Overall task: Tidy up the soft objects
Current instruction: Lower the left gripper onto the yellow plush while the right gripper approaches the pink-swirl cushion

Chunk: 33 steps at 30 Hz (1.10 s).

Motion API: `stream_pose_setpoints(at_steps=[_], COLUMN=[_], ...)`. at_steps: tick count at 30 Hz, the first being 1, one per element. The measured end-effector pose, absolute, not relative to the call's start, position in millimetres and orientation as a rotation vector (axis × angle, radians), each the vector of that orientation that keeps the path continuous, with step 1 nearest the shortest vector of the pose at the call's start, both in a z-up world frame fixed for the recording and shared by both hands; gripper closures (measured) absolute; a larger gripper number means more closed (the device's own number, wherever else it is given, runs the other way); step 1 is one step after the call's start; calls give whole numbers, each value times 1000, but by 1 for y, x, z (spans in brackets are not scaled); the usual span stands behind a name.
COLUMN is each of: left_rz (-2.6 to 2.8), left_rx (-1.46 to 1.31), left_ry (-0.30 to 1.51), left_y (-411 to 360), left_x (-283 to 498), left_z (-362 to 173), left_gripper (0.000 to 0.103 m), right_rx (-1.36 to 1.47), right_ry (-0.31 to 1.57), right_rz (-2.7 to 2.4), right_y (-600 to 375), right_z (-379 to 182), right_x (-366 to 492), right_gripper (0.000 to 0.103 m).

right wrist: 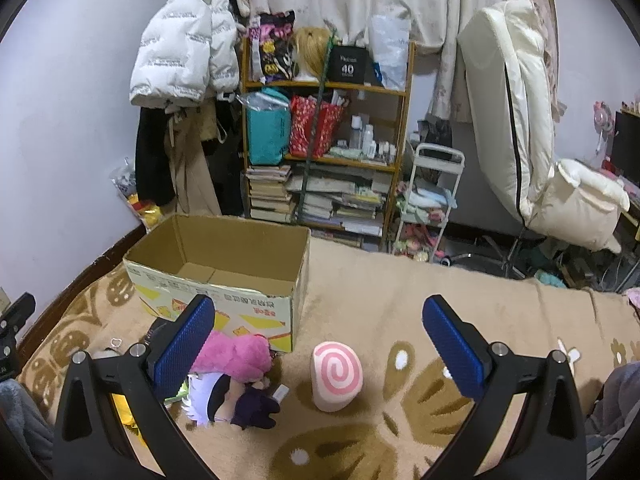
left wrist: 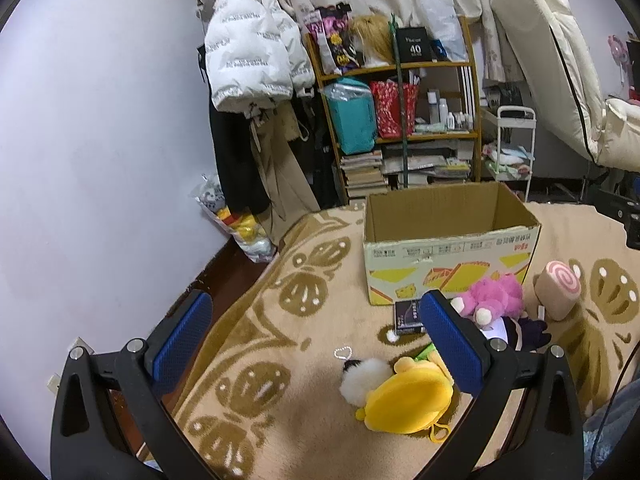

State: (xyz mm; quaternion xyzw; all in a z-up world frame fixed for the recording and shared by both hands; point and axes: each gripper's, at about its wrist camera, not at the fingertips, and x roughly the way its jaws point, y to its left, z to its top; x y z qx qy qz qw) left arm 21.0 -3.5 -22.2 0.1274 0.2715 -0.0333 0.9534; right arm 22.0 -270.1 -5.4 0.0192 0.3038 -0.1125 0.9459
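While nothing is yet gripped, the lines below set out how the first pick might best be made.

Left gripper [left wrist: 316, 332]: jaws spread wide and holding nothing, hovering over the blanket [left wrist: 280, 320] with the toys lying to its right.

Right gripper [right wrist: 318, 338]: jaws likewise wide and holding nothing, with the swirl-roll plush [right wrist: 338, 376] lying between its fingers in view, on the blanket below.

Cardboard box [right wrist: 224, 276]: open-topped and apparently with nothing in it, standing on the far side of the toys; in my judgement it is where the soft things should go.

Pink plush [left wrist: 494, 294]: lies just in front of the box's near wall, touching a dark-clothed doll [right wrist: 240, 400] nearer the camera.

Yellow plush [left wrist: 408, 396]: nearest the left gripper, with a white fluffy charm [left wrist: 362, 380] touching its left side.

Black packet [left wrist: 408, 316]: flat, probably not soft; best left where it is.

Step in hand: likely choosing and approaching a first toy.

Doing it well: the swirl roll stands apart from the rest, so the right gripper can come down around its middle without snagging a neighbour; close gently, since the filling will give.

For the left: take the yellow plush across its thick body, keeping the charm out of the jaws.

Risk: a pinch on fur alone may slip during the lift over the box wall.
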Motion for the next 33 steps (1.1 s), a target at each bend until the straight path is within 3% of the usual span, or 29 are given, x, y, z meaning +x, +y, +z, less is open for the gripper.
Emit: stream_pose_setpoints(at_steps=[33], left_rz=[-241], left_rx=[427], left_ry=[917], left_y=[-79], left_x=[63], left_z=[-128], left_gripper=[1], right_rx=[82], right_ry=[986], right_rz=[-183], right_y=[-298], right_z=[-99], right_x=[103], right_gripper=[0])
